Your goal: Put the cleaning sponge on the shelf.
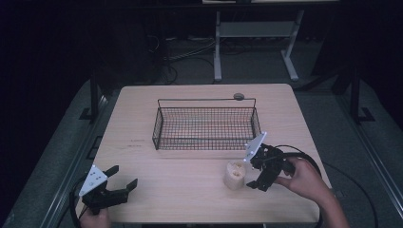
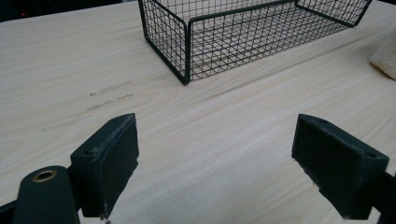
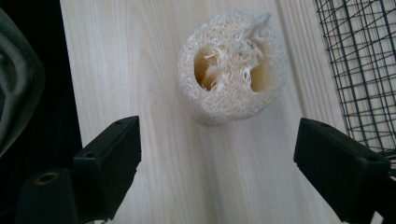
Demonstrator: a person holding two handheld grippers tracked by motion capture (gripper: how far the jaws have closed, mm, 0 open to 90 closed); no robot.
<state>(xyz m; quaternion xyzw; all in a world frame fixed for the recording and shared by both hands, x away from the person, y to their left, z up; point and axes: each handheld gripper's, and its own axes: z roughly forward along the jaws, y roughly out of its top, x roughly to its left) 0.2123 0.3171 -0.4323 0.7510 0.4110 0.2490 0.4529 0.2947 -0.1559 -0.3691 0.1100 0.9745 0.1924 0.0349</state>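
My right gripper (image 1: 253,172) hangs open just beside the loofah (image 1: 235,175), which stands on end on the table (image 1: 190,190), near the basket (image 1: 205,128). It lies straight ahead between my jaws. My left gripper (image 1: 124,183), open too, is well apart.

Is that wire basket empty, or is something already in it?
Empty. Through the wire basket only bare mesh and table show; the loofah piece stands outside, near the right gripper.
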